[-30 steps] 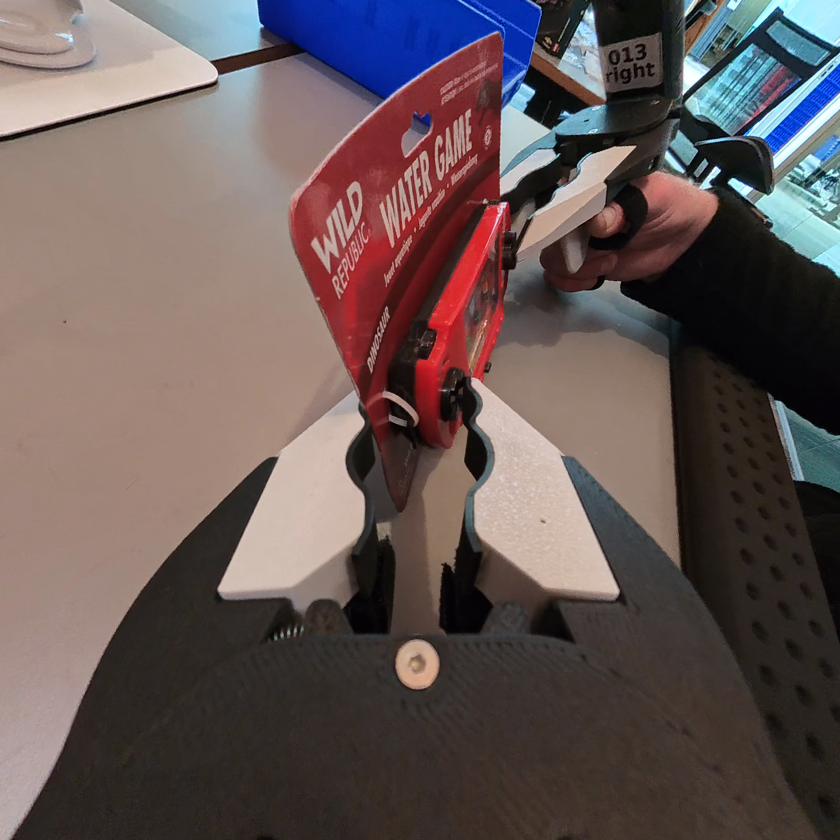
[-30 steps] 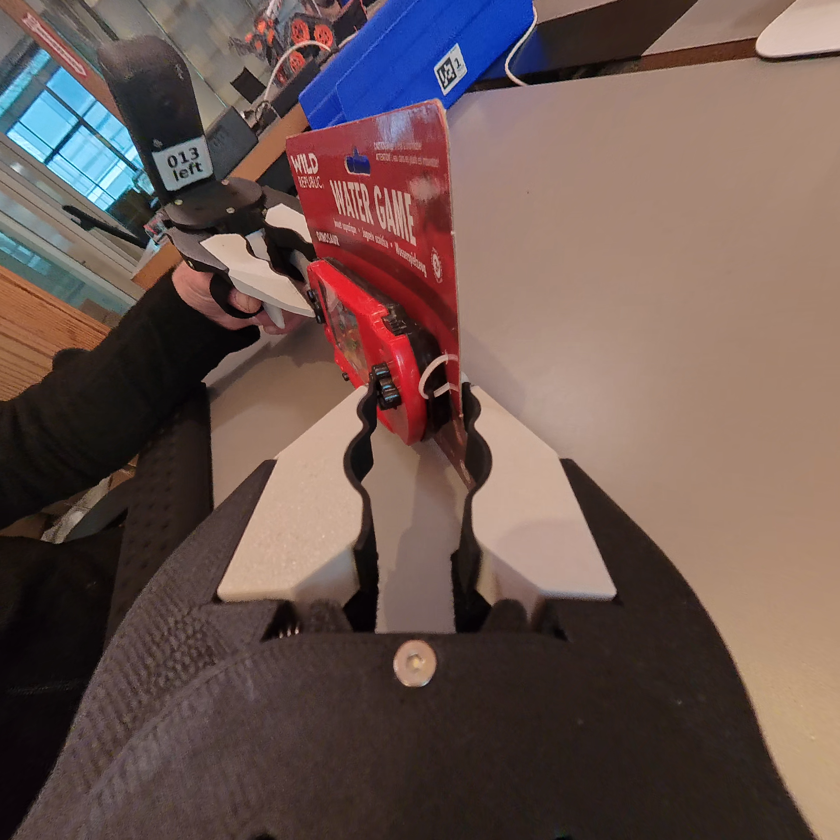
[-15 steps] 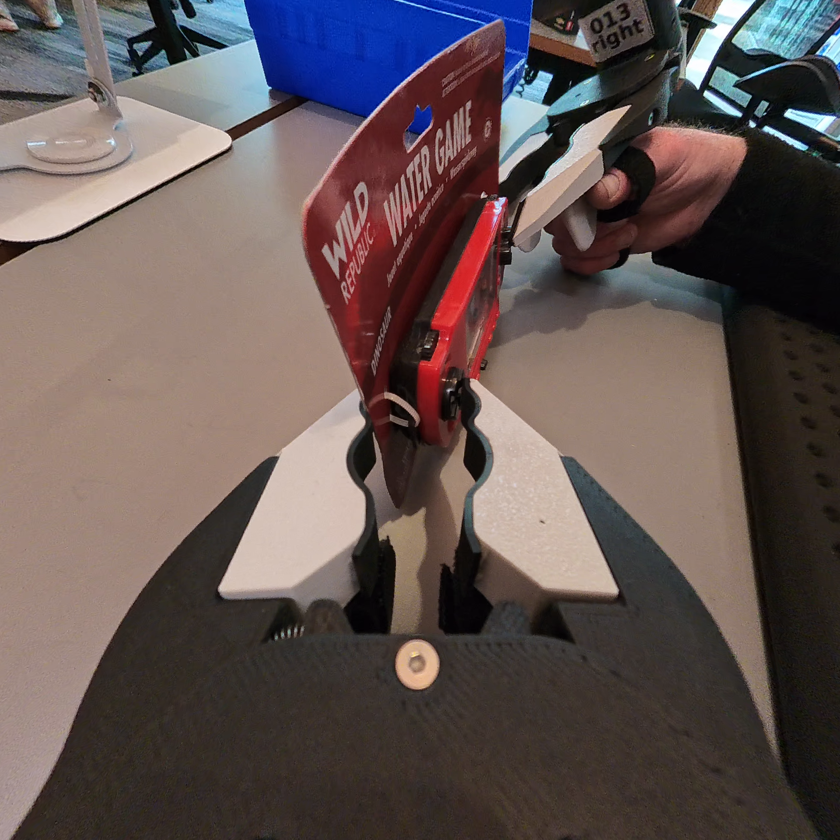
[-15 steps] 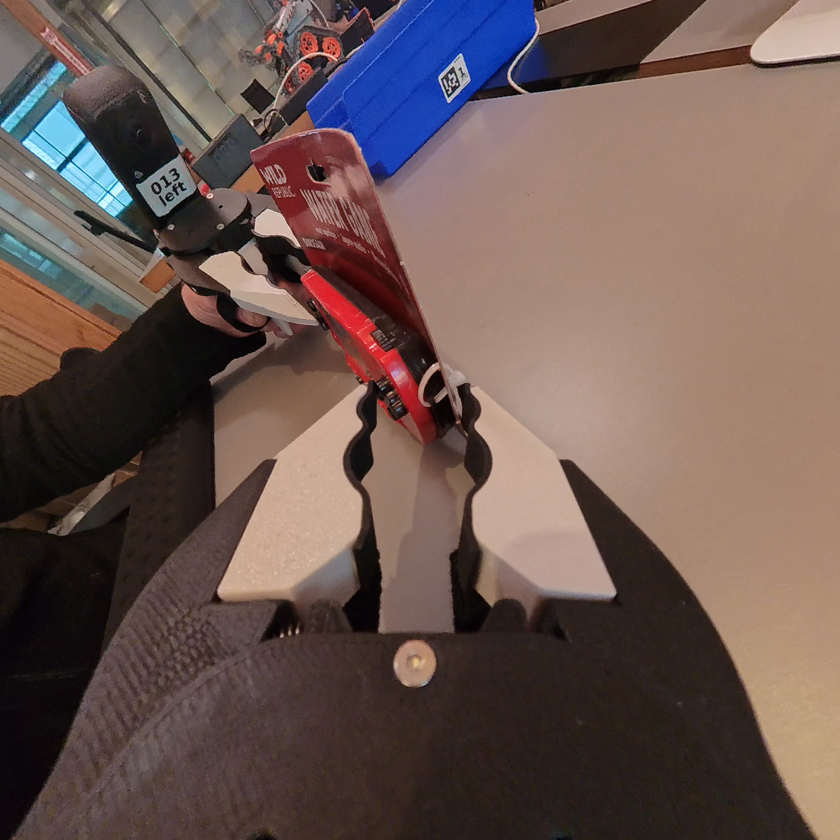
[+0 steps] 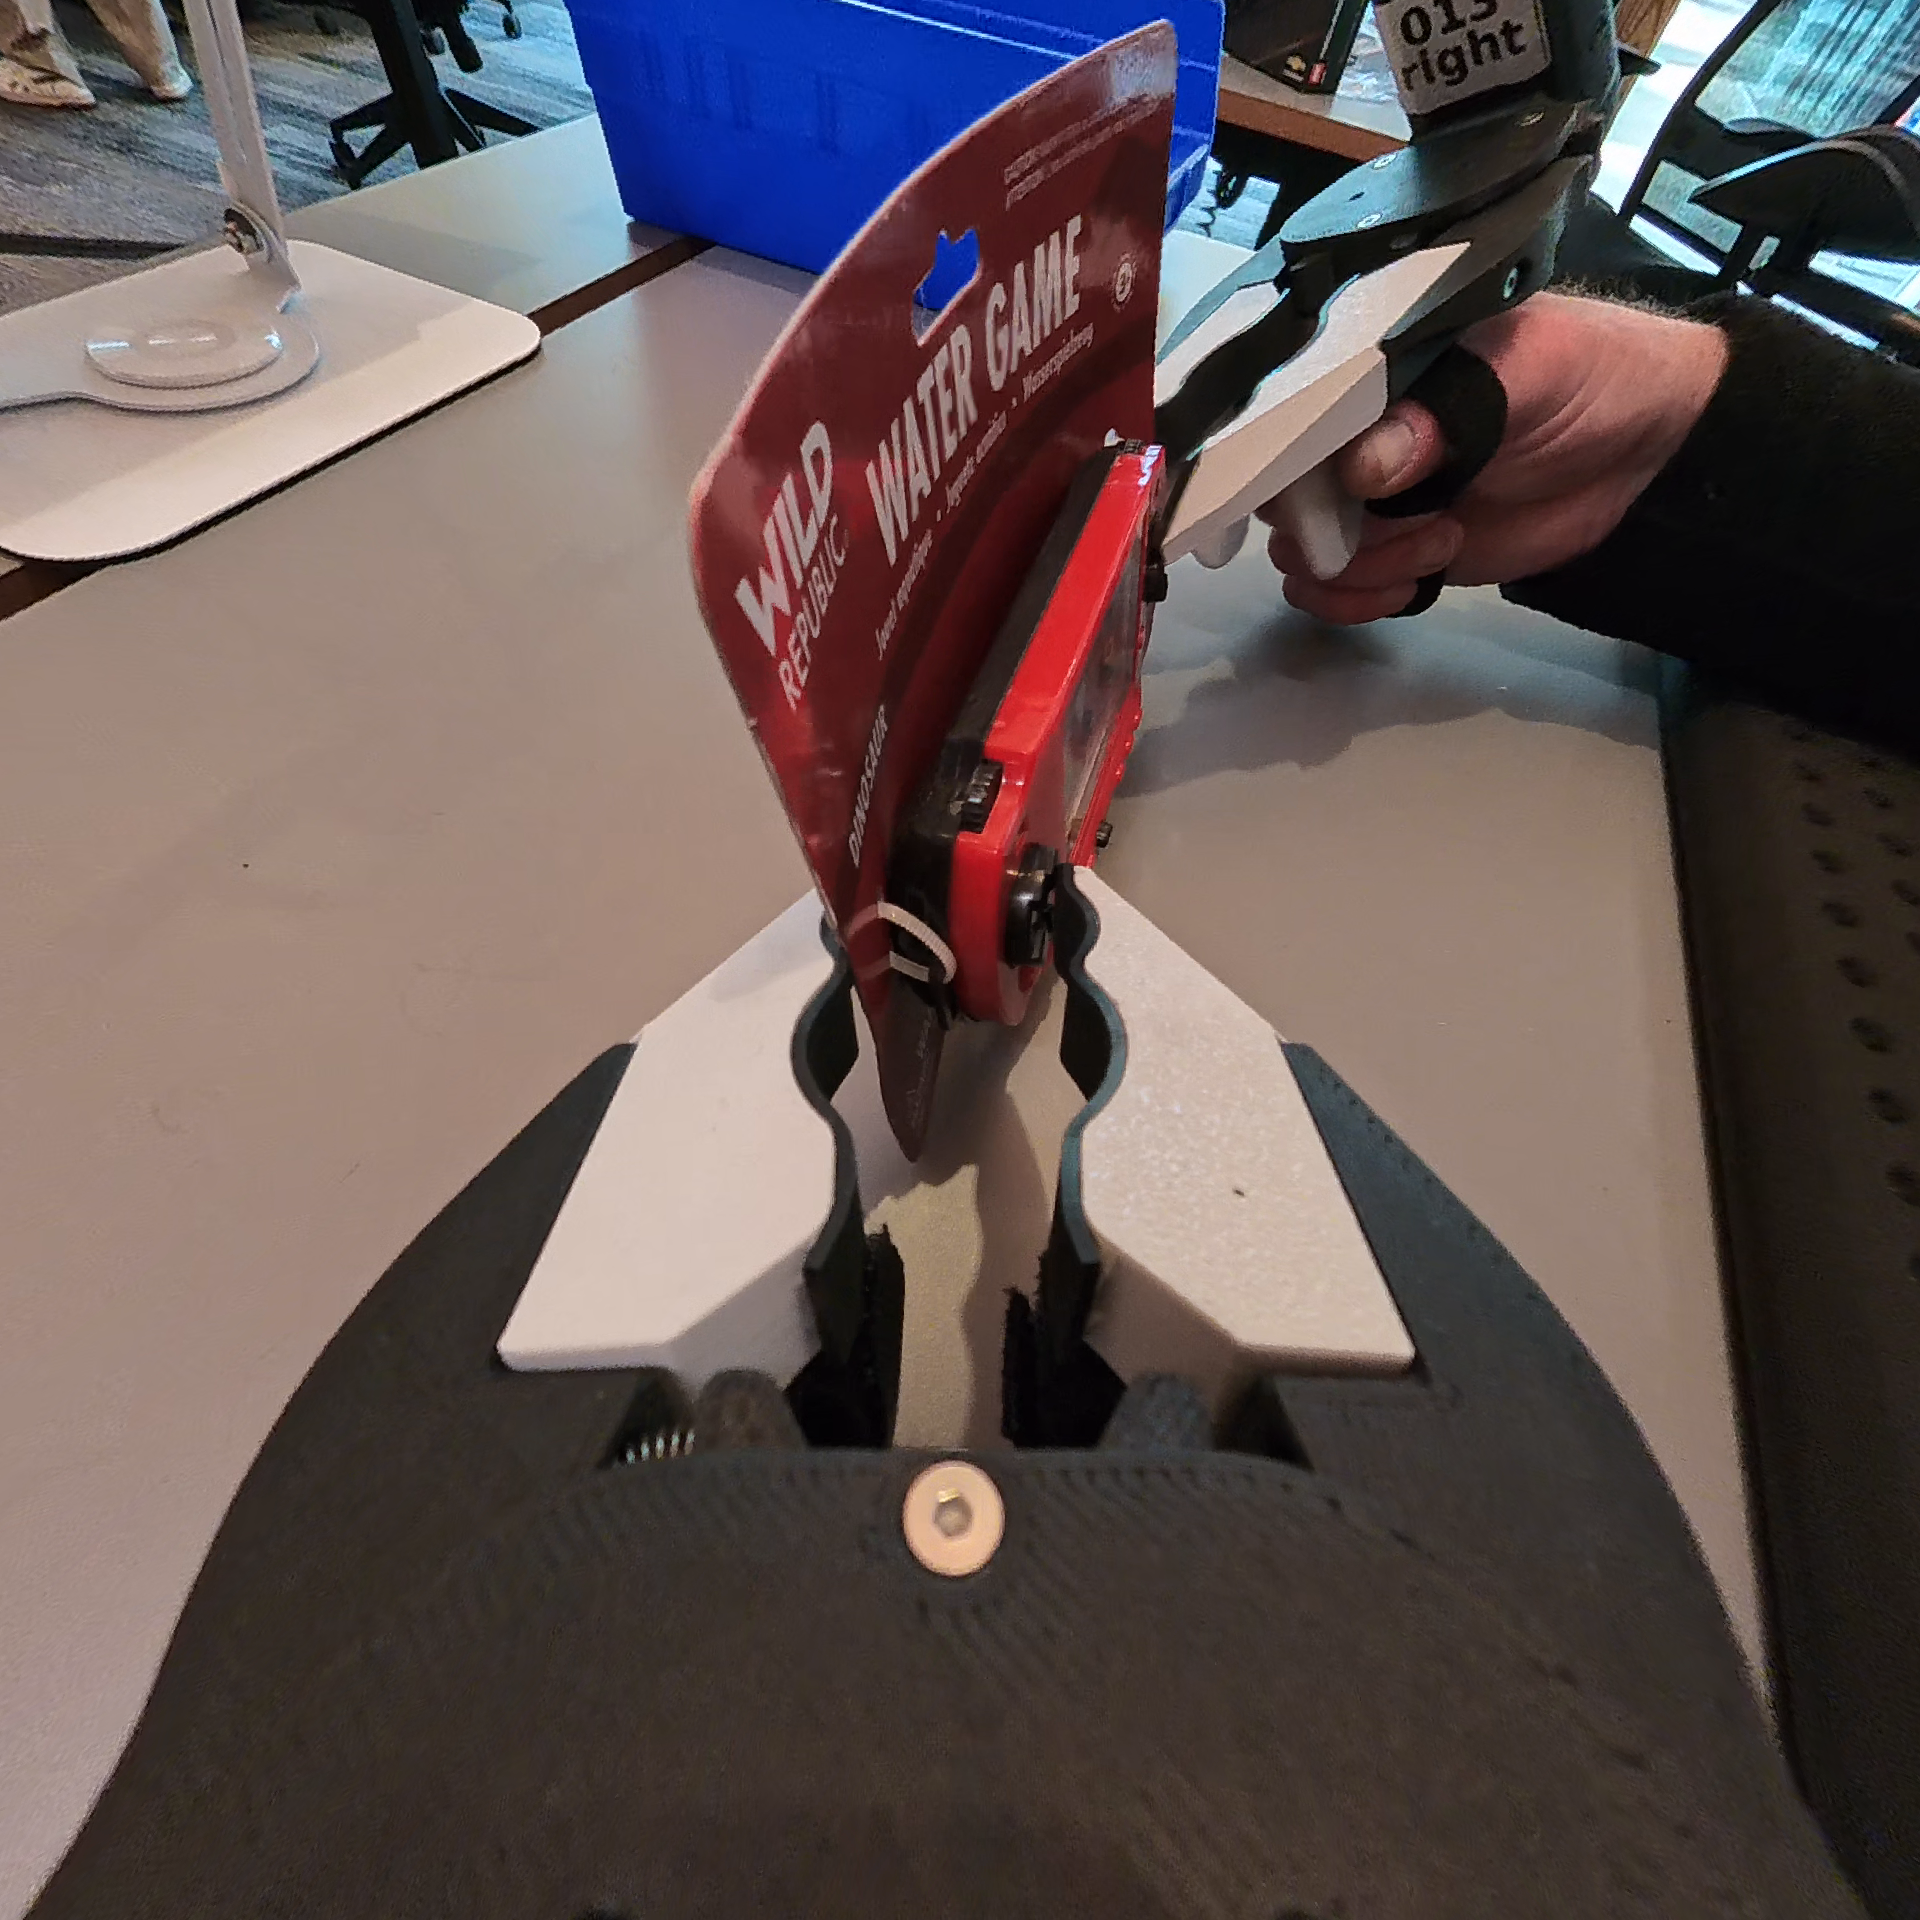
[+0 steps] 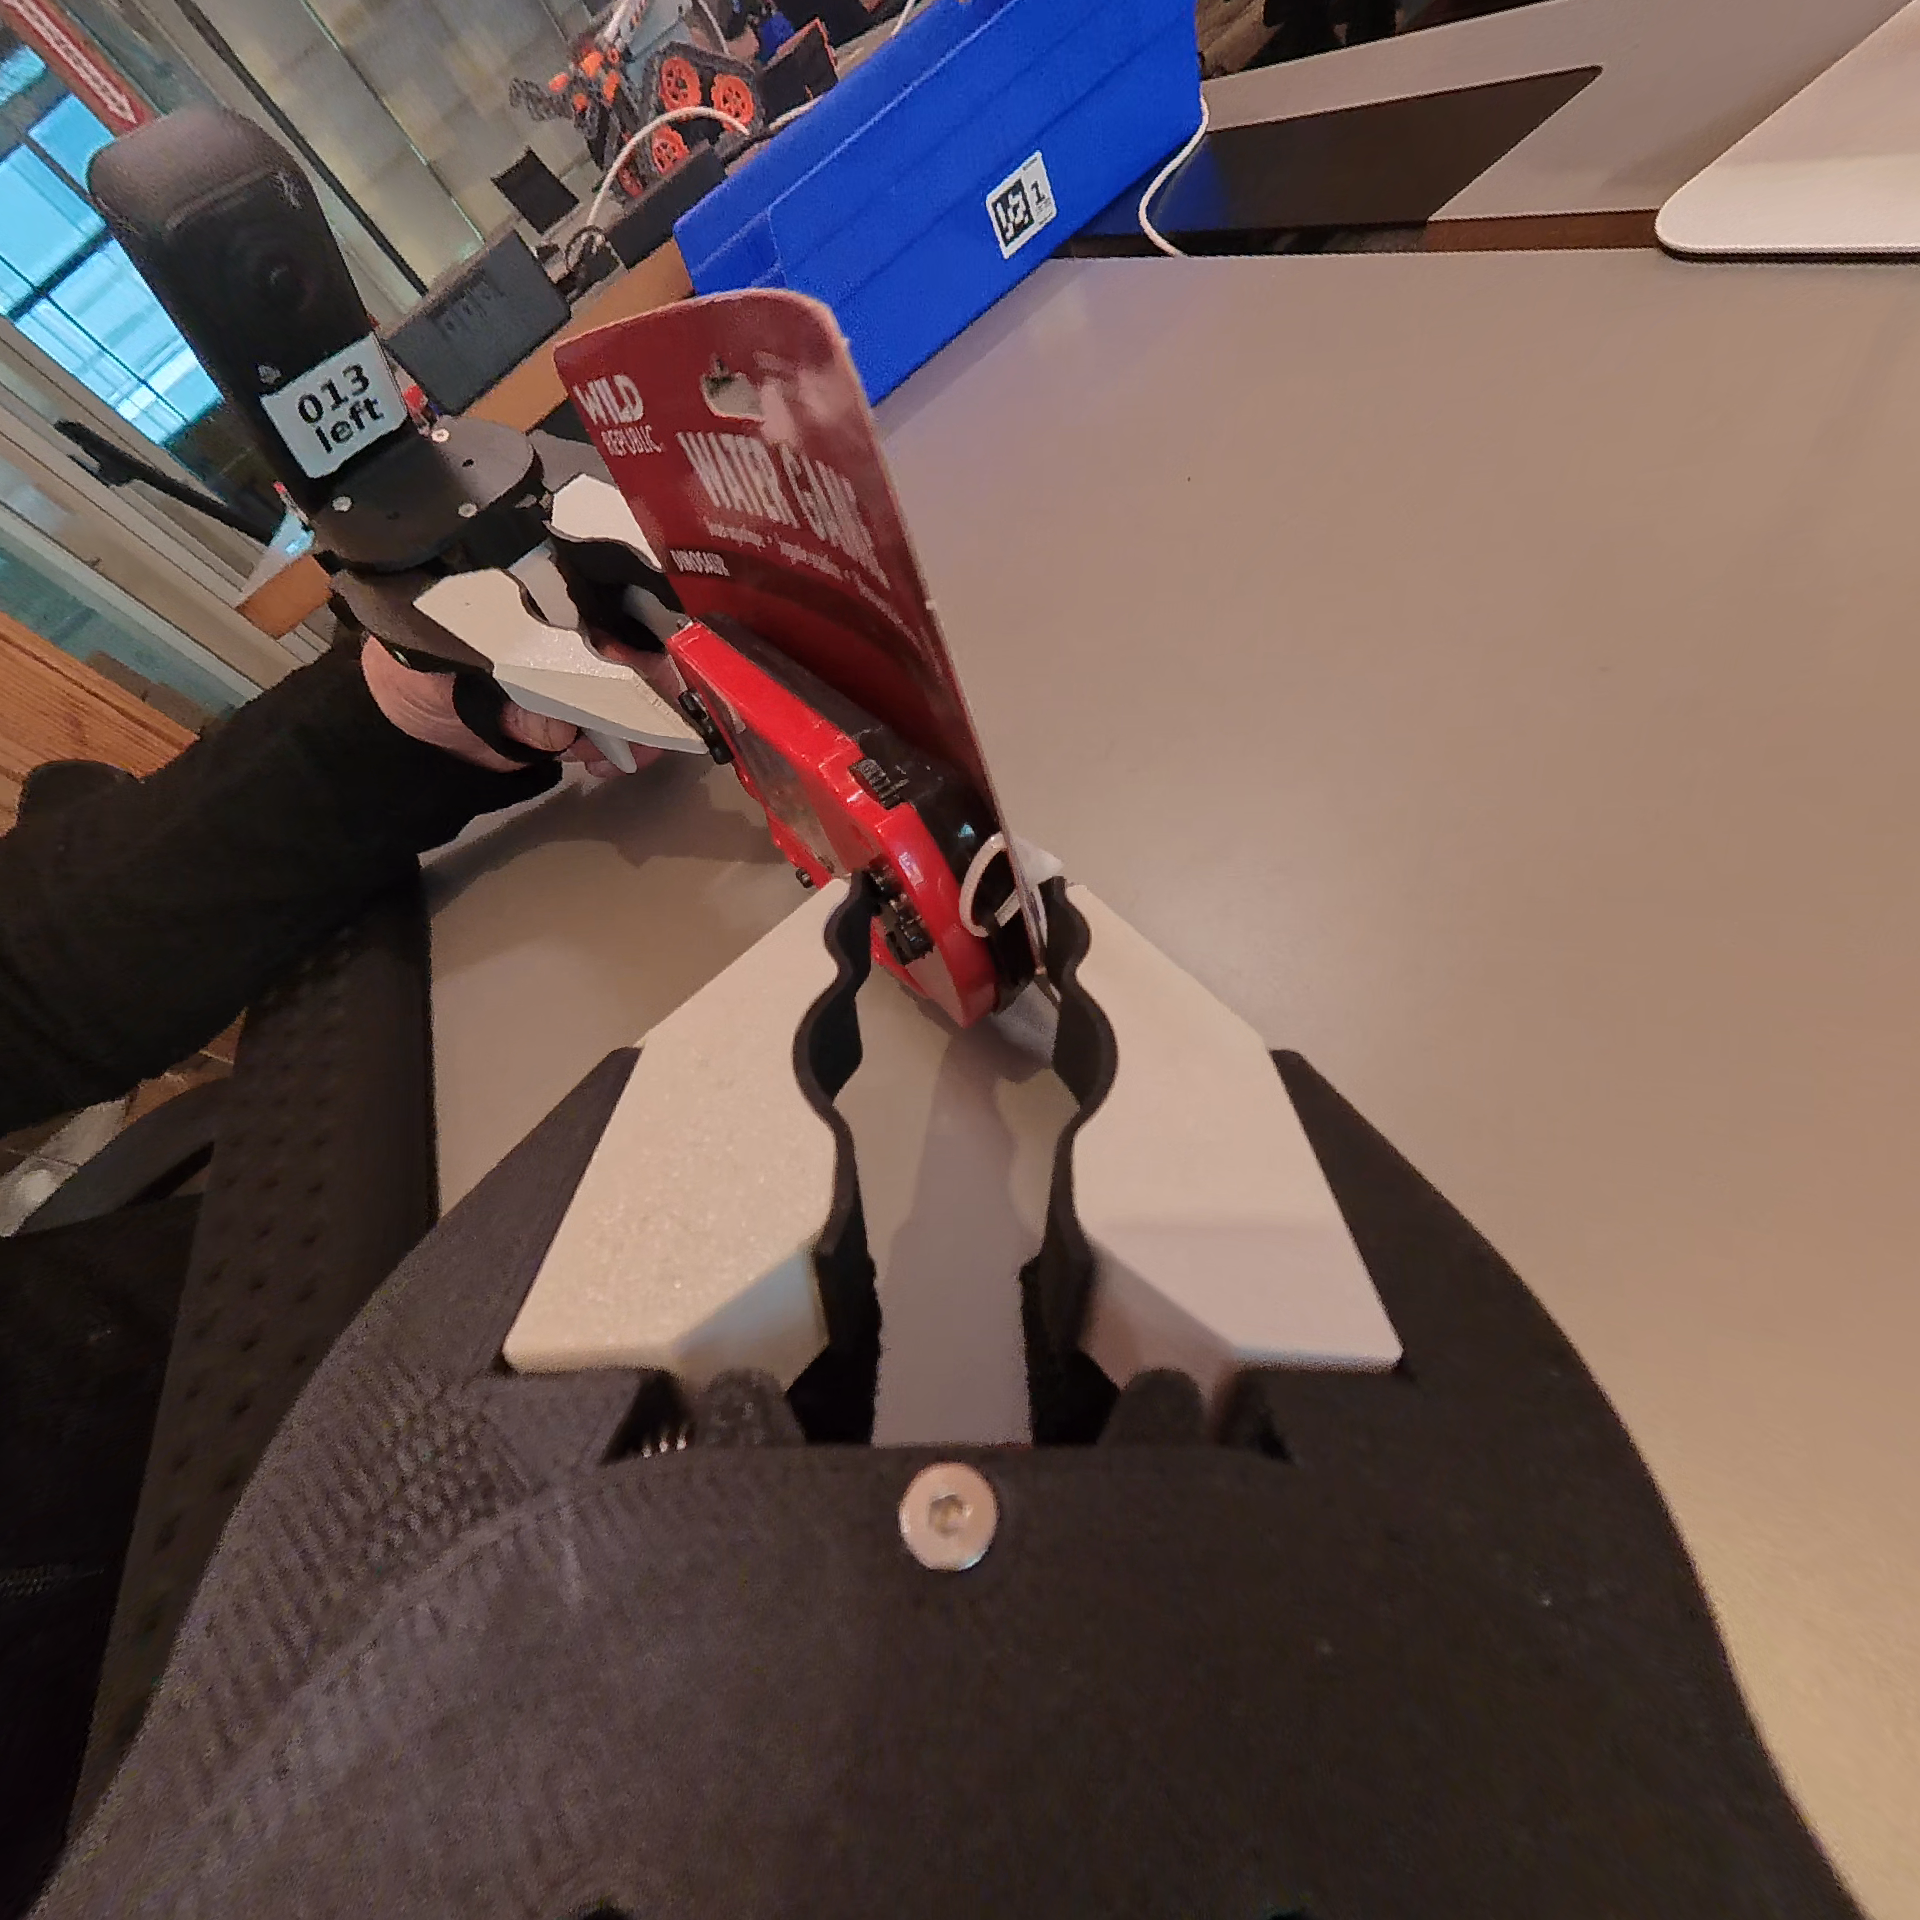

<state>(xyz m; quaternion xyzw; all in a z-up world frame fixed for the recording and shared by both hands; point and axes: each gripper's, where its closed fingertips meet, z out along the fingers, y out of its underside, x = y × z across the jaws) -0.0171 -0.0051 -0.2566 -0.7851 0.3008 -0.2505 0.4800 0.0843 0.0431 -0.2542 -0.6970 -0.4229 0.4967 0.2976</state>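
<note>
Red toy game on its dark red backing card [image 5: 935, 540] stands on edge, tilted, low over the grey counter [image 5: 364, 831], gripped at both ends: left tool [image 5: 951, 935] clamps one end, right tool [image 6: 956, 925] the other. Counter edge runs just past the right tool; open surface on the far side. Blue bin [image 6: 935, 197] behind, contents hidden. White base plate [image 5: 239, 384] far left, possibly a lamp stand.

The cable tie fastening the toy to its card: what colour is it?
White cable tie, clearest in left wrist view.
</note>
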